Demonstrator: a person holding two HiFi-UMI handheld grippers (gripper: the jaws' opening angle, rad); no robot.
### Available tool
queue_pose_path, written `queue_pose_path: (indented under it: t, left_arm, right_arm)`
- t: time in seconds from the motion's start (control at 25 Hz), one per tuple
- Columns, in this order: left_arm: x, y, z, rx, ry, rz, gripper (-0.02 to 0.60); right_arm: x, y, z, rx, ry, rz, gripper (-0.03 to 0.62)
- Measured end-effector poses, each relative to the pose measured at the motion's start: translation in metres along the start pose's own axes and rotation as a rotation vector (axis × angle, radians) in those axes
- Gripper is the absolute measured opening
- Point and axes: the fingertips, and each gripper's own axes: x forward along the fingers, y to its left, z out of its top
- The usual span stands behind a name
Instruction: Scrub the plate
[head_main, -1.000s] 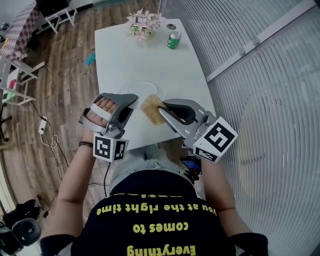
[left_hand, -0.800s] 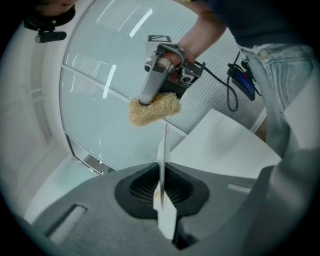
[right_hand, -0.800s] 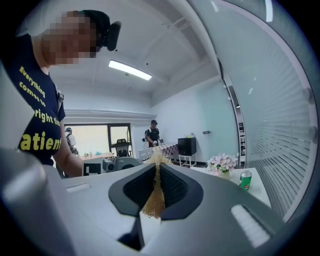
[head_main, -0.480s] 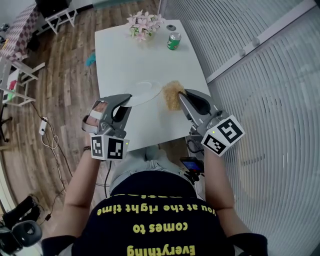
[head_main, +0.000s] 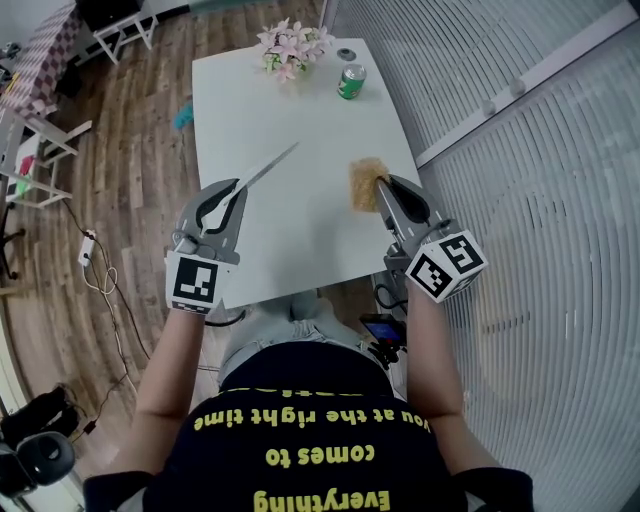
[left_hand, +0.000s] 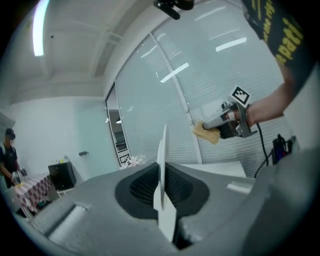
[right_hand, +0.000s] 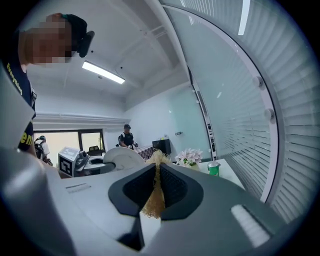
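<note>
Plate (head_main: 268, 167) lifted, tilted edge-on, pinched by left gripper (head_main: 236, 190); right gripper (head_main: 385, 188) pinches scrubber (head_main: 365, 182).

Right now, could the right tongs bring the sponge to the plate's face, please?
Probably yes. The right tongs grip the sponge, the left tongs hold the plate up on edge, and only open air above the table lies between them.

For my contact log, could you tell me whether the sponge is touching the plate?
No, the sponge and plate are held clearly apart.
</note>
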Motion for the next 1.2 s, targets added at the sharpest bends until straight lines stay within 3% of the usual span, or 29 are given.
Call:
queue_pose_path:
  t: [0.2,0.32,0.68,1.2]
  left_arm:
    - [-0.001,0.01,-0.01,-0.236,-0.043,0.008,0.017]
    - [-0.003,0.016,-0.012,-0.286,-0.054,0.05,0.017]
    - [-0.009,0.023,-0.014,-0.373,-0.074,0.142,0.017]
    - [-0.006,0.019,-0.016,-0.328,-0.046,0.123,0.017]
  right_arm:
    - [0.001,-0.006,0.001,0.003,-0.019,-0.026,0.028]
    - [0.002,-0.011,0.006,-0.01,-0.034,-0.058,0.028]
    - [0.001,-0.036,0.008,-0.065,-0.065,-0.159,0.029]
    - [0.002,-0.039,0.01,-0.101,-0.067,-0.175,0.028]
